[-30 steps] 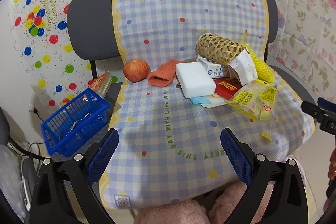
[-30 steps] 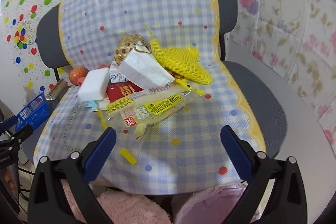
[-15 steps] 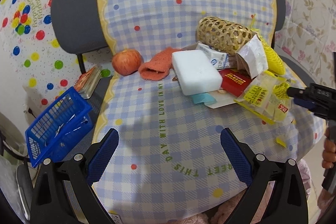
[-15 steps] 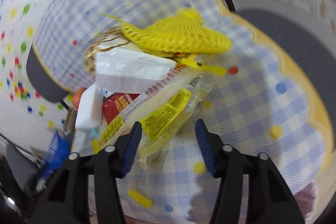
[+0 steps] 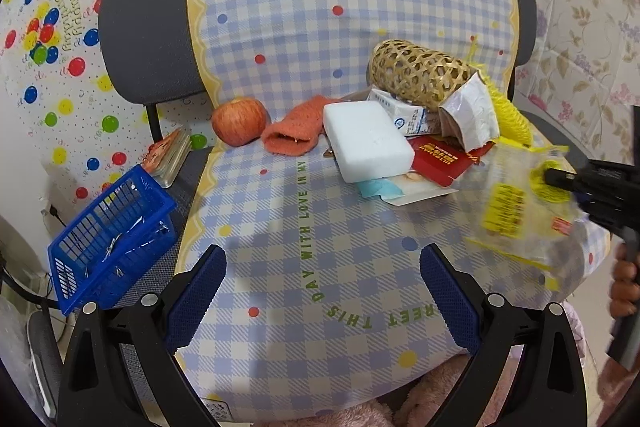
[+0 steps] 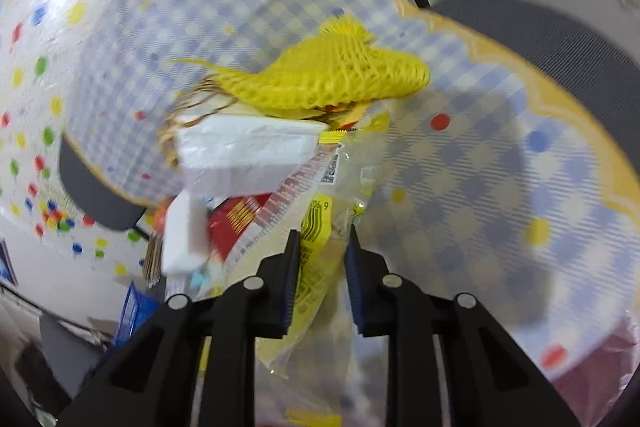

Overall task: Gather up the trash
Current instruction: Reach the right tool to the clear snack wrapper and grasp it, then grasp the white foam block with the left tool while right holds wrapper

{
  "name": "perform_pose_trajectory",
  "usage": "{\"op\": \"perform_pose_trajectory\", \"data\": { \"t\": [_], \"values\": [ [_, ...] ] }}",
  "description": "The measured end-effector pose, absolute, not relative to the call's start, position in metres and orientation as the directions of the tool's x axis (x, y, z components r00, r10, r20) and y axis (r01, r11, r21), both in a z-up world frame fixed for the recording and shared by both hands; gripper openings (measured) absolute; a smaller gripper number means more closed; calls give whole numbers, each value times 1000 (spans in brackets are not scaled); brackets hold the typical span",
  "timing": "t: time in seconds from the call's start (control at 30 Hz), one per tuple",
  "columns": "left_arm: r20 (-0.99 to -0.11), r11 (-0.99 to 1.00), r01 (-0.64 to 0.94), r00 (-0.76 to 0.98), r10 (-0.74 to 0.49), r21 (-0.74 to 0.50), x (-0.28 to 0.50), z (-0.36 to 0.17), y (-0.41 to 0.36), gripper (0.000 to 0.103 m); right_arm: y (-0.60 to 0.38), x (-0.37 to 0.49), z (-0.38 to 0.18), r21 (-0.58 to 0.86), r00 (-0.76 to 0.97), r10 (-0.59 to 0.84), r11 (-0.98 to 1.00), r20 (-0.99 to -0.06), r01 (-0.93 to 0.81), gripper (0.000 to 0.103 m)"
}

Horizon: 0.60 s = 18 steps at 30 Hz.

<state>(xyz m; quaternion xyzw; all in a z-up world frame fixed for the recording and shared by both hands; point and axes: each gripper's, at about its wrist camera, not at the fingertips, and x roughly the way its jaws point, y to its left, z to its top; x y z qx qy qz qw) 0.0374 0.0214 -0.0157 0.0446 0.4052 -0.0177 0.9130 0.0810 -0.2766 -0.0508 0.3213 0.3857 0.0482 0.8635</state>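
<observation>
Your right gripper (image 6: 322, 251) has just been closing its 2 blue fingers (image 6: 291, 267) around the clear plastic wrapper (image 6: 320, 227) with yellow labels. The wrapper sits between the fingers, and they look like they pinch it, but the picture is blurry there. In the left view the same wrapper (image 5: 516, 211) is at the right edge of the seat, lifted a bit and blurred, with your right gripper (image 5: 560, 179) on it.

Your left gripper (image 5: 322, 291) holds nothing. Its 2 fingers (image 5: 196, 291) are spread wide over the front of the checked cloth (image 5: 320, 227) on the chair (image 5: 148, 39).

The rest of the pile lies on the seat: a white foam block (image 5: 368, 143), a red packet (image 5: 440, 159) partly under it, a yellow net (image 6: 332, 75), a woven basket (image 5: 416, 75) on its side, an orange sock (image 5: 296, 131) and an apple (image 5: 239, 121). A blue basket (image 5: 112, 227) sits tilted to the left of the seat, off the cloth.
</observation>
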Motion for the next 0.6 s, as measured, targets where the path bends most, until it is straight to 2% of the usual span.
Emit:
{"op": "perform_pose_trajectory", "data": {
  "t": [0.1,0.23,0.3,0.47,0.6],
  "values": [
    [-740,995,73,672,4,71,37,-16,18,96,-272,49,-25,470,728,231,872,-645,140,19],
    [-750,996,83,661,-29,35,44,-17,12,96,-252,16,17,66,810,-104,983,-577,173,16],
    [-748,996,73,663,-12,49,50,-18,7,96,-248,14,22,-43,822,-174,983,-542,180,15],
    [-734,995,71,679,1,67,73,-21,-6,93,-247,27,22,-129,822,-231,973,-520,191,14],
    [-722,994,71,692,8,79,98,-25,-15,91,-252,32,10,-123,797,-219,976,-563,182,14]
  ]
}}
